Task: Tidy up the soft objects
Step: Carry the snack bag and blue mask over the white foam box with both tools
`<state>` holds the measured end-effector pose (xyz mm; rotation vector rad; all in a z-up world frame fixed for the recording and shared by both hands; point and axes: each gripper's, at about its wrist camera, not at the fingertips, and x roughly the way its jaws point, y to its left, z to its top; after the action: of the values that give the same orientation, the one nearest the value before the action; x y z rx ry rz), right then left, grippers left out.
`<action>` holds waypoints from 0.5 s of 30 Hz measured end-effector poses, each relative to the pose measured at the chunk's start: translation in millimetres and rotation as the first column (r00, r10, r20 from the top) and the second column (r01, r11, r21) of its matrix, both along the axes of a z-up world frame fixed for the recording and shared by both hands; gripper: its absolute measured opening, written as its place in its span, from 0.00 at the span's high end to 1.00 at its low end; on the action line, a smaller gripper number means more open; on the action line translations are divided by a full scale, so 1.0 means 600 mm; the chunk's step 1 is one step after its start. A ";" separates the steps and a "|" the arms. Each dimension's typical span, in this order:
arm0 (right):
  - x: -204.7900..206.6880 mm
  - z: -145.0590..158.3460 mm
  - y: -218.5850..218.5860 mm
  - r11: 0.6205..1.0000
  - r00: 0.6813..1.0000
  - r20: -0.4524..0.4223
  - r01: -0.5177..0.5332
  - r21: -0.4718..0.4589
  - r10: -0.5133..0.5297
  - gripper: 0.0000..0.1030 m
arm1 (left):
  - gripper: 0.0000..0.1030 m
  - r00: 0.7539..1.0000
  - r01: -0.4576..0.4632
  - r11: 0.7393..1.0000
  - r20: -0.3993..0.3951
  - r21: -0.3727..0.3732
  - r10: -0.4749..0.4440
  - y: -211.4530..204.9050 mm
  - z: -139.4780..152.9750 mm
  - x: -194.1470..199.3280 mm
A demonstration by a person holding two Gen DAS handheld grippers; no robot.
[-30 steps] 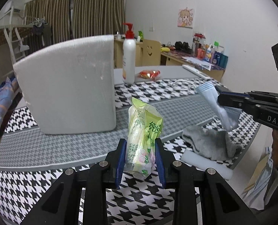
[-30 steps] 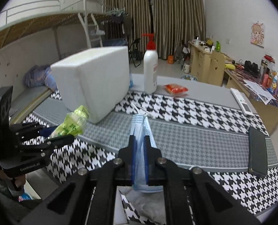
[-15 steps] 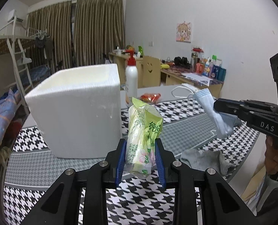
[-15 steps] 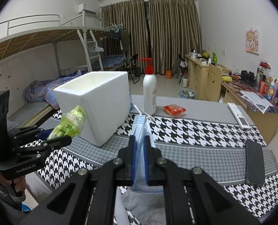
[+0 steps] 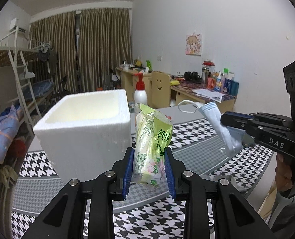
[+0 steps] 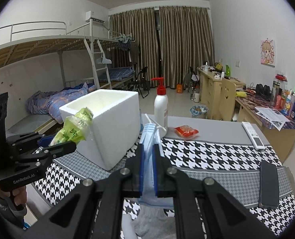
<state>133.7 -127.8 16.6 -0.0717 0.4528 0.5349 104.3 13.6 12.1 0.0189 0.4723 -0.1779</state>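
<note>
Clearly both loads are light and limp: the left gripper [image 5: 149, 172] fingers pinch the crinkly tissue pack [image 5: 151, 146] low, the foam box [image 5: 83, 133] beyond them; the right gripper [image 6: 148, 174] fingers clamp the face mask [image 6: 148, 159] mid-fold, ends drooping.

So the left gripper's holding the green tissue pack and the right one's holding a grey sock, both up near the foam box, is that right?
Not quite: the right gripper is shut on a blue face mask, not a sock, as the right wrist view shows. The left gripper does hold the green tissue pack near the foam box.
</note>
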 end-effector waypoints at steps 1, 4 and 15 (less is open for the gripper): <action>0.000 0.002 0.001 1.000 1.000 0.005 0.002 0.000 -0.002 0.90 | 0.69 1.000 0.000 1.000 0.006 0.001 0.000 0.000 0.003 0.000; 0.000 0.008 0.002 1.000 1.000 0.017 0.000 0.004 0.000 0.90 | 0.69 1.000 0.004 1.000 0.022 0.005 -0.004 0.000 0.011 0.001; 0.002 0.028 0.011 1.000 0.999 0.045 0.005 0.016 -0.006 0.90 | 0.69 0.998 -0.003 1.000 0.061 0.013 0.002 0.007 0.036 0.011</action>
<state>134.9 -121.0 33.4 -0.0673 0.4044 0.5307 110.9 17.7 34.0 0.0360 0.4122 -0.1711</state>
